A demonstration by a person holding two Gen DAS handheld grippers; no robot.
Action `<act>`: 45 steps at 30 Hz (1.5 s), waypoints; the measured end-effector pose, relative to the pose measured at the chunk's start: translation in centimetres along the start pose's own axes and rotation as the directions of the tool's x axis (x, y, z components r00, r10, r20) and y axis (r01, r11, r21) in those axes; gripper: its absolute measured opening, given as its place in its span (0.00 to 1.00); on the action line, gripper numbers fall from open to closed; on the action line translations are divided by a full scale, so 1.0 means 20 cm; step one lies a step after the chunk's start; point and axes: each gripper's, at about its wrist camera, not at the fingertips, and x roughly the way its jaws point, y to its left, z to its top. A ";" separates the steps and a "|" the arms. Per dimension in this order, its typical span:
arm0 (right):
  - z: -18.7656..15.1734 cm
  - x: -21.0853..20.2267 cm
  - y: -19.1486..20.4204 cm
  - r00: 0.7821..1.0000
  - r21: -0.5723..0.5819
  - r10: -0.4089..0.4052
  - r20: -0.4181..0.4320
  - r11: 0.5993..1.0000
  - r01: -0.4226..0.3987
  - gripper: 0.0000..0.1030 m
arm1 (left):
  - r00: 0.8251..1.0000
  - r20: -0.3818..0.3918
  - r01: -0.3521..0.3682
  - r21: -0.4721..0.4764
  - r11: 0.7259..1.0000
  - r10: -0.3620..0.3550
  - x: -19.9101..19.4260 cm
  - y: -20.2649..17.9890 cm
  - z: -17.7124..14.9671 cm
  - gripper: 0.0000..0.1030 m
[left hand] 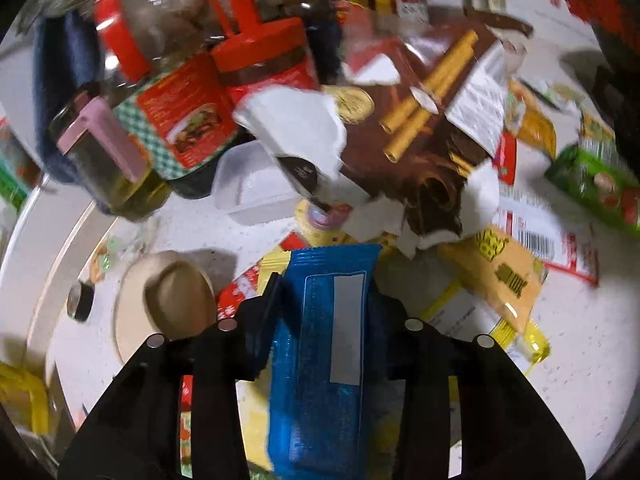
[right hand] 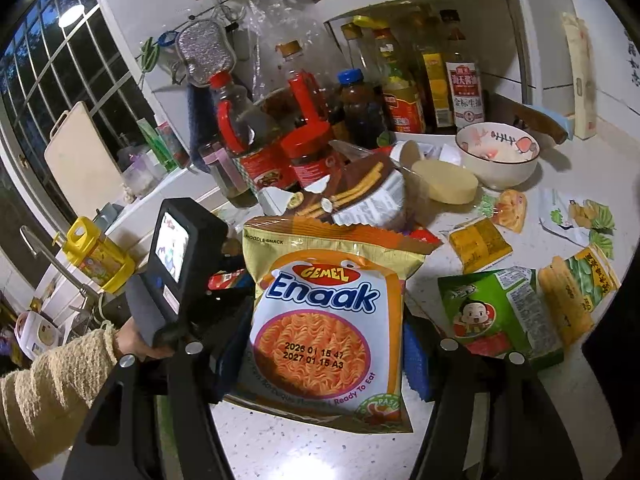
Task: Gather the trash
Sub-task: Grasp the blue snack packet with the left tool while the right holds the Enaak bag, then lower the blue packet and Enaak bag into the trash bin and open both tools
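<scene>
- My left gripper (left hand: 320,320) has its jaws drawn in narrow around a blue wrapper (left hand: 326,344), which runs lengthwise between the fingers; I judge the pads are on it, so that piece looks picked.
- My right gripper (right hand: 320,344) holds an orange noodle snack bag (right hand: 326,320) between its jaws at a middling width, and the bag stands clear of the counter (right hand: 304,452).
- So two pieces are in hand, but I see no bin or bag for the trash in either view, so I cannot say anything is put away yet.
- Plenty is left on the counter: a brown wafer-stick pack (right hand: 362,192) near the jars, a green snack packet (right hand: 496,316) just right of the right gripper, a yellow packet (right hand: 480,244), a small orange wrapper (right hand: 510,210) and more wrappers at the right edge.
- From the left wrist view, torn white paper (left hand: 304,128) lies on the brown pack.
- The bowl (right hand: 496,156), sauce bottles and jars look like kitchen goods, not trash.
- My reading: the task is early, with most of the collecting ahead.
</scene>
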 end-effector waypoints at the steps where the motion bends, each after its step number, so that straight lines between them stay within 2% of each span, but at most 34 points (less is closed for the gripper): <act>1: 0.00 0.00 0.01 1.000 -0.001 0.004 0.003 1.000 -0.004 0.62 | 1.000 0.007 0.000 -0.010 1.000 0.000 -0.02 0.01 -0.01 0.35; 4: 0.00 -0.01 0.04 1.000 -0.013 0.011 0.009 1.000 -0.011 0.62 | 0.999 0.027 -0.023 -0.011 1.000 0.023 -0.08 0.01 -0.03 0.33; 10: 0.00 -0.02 0.10 0.999 -0.035 0.030 0.020 0.999 -0.029 0.62 | 0.995 0.088 -0.048 -0.077 0.996 0.055 -0.25 0.06 -0.04 0.30; 11: 0.00 -0.03 0.11 0.999 -0.042 0.031 0.023 0.999 -0.030 0.62 | 0.994 0.101 -0.038 -0.084 0.996 0.047 -0.27 0.05 -0.03 0.15; 12: 0.00 -0.04 0.12 0.999 -0.045 0.034 0.027 0.998 -0.033 0.62 | 0.992 0.118 -0.040 -0.103 0.994 0.052 -0.32 0.07 -0.04 0.07; 17: 0.00 -0.12 0.16 0.997 -0.069 0.050 0.050 0.997 -0.047 0.62 | 0.982 0.190 0.027 -0.209 0.978 0.014 -0.49 0.17 -0.08 0.07; 22: -0.01 -0.20 0.17 0.996 -0.084 0.058 0.068 0.995 -0.052 0.62 | 0.969 0.247 0.035 -0.244 0.969 0.028 -0.68 0.23 -0.17 0.07; 29: -0.04 -0.28 0.18 0.993 -0.085 0.081 0.081 0.994 -0.074 0.62 | 0.938 0.346 0.127 -0.282 0.951 -0.022 -0.97 0.25 -0.26 0.07; 33: -0.08 -0.38 0.20 0.992 -0.108 0.087 0.086 0.991 -0.078 0.62 | 0.909 0.407 0.198 -0.225 0.954 -0.093 -1.19 0.16 -0.36 0.07; 37: -0.19 -0.52 0.19 0.994 -0.121 0.092 0.059 0.989 -0.084 0.62 | 0.890 0.409 0.295 -0.175 0.939 -0.203 -1.34 0.01 -0.50 0.07; 41: -0.38 -0.63 0.14 0.998 -0.126 0.051 -0.029 0.990 -0.055 0.62 | 0.871 0.330 0.423 -0.129 0.897 -0.364 -1.38 -0.24 -0.67 0.07; 44: -0.57 -0.63 0.06 0.991 -0.107 0.008 -0.136 0.994 -0.023 0.62 | 0.862 0.229 0.484 -0.105 0.869 -0.452 -1.31 -0.44 -0.80 0.07; 45: -0.65 -0.61 0.03 0.984 -0.085 0.000 -0.180 0.996 -0.016 0.62 | 0.861 0.174 0.500 -0.107 0.860 -0.479 -1.24 -0.53 -0.85 0.07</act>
